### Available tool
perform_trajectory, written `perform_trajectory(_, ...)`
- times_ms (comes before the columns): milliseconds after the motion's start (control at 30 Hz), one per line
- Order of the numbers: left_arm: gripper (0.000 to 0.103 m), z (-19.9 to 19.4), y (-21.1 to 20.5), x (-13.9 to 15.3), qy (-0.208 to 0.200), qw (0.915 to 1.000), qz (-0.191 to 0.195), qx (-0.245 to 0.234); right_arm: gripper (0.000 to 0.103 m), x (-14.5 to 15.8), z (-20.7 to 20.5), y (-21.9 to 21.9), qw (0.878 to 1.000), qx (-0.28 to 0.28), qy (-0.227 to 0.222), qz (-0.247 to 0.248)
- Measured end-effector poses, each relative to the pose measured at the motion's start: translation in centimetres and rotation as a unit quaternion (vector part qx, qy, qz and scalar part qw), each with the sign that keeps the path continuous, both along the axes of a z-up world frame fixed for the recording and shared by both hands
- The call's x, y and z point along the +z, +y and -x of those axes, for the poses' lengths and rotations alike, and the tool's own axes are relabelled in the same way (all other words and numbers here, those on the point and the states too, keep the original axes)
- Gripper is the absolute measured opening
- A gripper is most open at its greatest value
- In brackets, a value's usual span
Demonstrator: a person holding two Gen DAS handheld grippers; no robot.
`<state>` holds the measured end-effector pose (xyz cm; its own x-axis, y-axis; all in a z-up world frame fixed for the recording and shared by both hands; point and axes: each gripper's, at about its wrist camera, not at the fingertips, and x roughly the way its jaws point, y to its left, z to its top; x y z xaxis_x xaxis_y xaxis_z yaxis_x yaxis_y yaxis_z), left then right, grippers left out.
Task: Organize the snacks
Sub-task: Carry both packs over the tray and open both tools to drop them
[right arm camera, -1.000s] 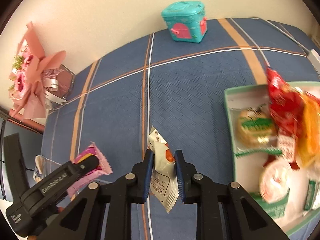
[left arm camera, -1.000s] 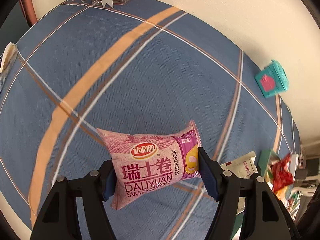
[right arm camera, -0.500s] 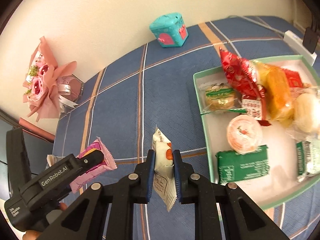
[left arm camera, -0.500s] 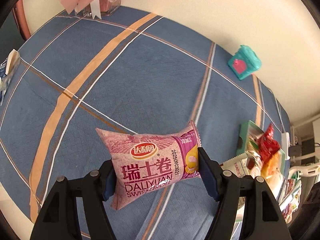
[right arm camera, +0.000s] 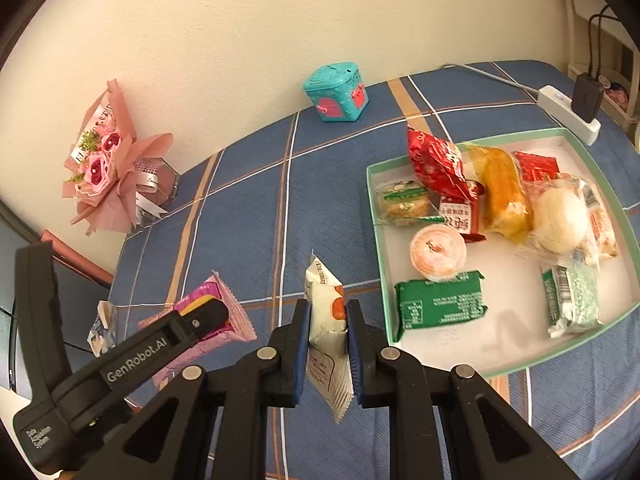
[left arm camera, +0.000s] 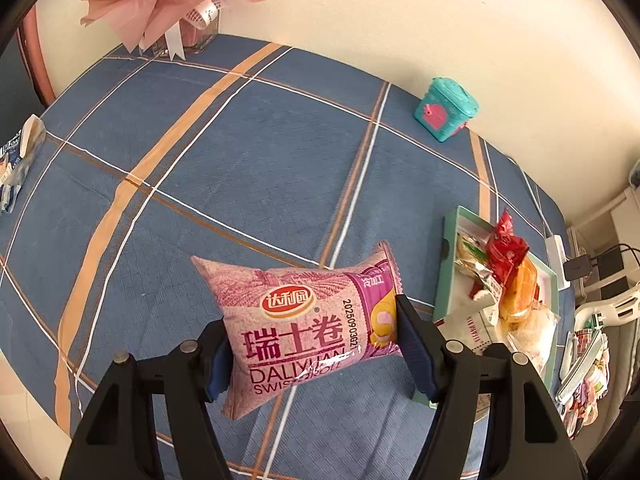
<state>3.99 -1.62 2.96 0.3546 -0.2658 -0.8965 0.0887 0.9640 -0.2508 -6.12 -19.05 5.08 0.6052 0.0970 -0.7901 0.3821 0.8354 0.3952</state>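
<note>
Both grippers have risen and swung toward the tray since a second ago, so far more of the tray now fills the right wrist view, and the tray has come into the left wrist view too.

On the far left of the blue plaid tablecloth [right arm camera: 248, 208] stands a pink bouquet [right arm camera: 102, 160] against the cream wall. Below it, at the table's left edge, lies a small crumpled wrapper [right arm camera: 102, 326]. Next comes the left gripper [left arm camera: 312, 350], its two blue pads clamped on the short ends of a pink Swiss roll packet [left arm camera: 300, 328], which hangs clear above the cloth. Seen from the right wrist camera, that same gripper [right arm camera: 208, 316] and packet [right arm camera: 224, 320] sit low on the left side.

Near the middle, the right gripper [right arm camera: 328, 340] is pressed tightly together on a thin white snack packet [right arm camera: 326, 320] with an orange patch, held on edge and lifted off the cloth. At the back of the table, by the wall, sits a small teal box [right arm camera: 336, 92] with a pink door.

To the right lies a shallow tray with a green rim [right arm camera: 374, 216]. Inside it are a green packet [right arm camera: 440, 304], a small round cup [right arm camera: 438, 252], a red bag [right arm camera: 436, 164], an orange cake [right arm camera: 504, 196], a pale round bun [right arm camera: 560, 220] and other wrapped snacks. Beyond the tray's far corner rests a white power strip [right arm camera: 568, 112] with a black plug.
</note>
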Motion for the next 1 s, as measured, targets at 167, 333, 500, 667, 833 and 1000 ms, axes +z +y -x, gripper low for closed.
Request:
perform_trajectory(167,0.072,0.9,-1.2,0.7,-0.018,0.9996,-0.017,-0.014,0.019,0.4,0.5,-0.6,1.000,-0.005,-0.004,0.005)
perform_trajectory(333,0.072,1.6,-2.6,1.0,-0.030,0.9986,-0.029,-0.033,0.019,1.0,1.0,-1.9,1.000,-0.018,-0.013,0.001)
perform_trajectory(500,0.072,2.4,-4.4,0.9,-0.030,0.9971,-0.026,-0.065,0.019,1.6,2.0,-4.2,0.998,-0.055,-0.022,-0.002)
perform_trajectory(667,0.072,3.9,-7.1,1.0,-0.034,0.9925,-0.018,-0.116,0.019,2.1,3.4,-7.5,0.994,-0.102,-0.030,-0.007)
perform_trajectory(833,0.072,5.8,-10.3,0.7,-0.042,0.9834,-0.026,-0.174,0.019,1.9,4.9,-10.9,0.987,-0.157,-0.021,0.003)
perform_trajectory(1000,0.072,7.3,-12.9,0.1,-0.048,0.9735,-0.032,-0.221,0.019,1.0,5.4,-12.7,0.984,-0.178,-0.011,-0.012)
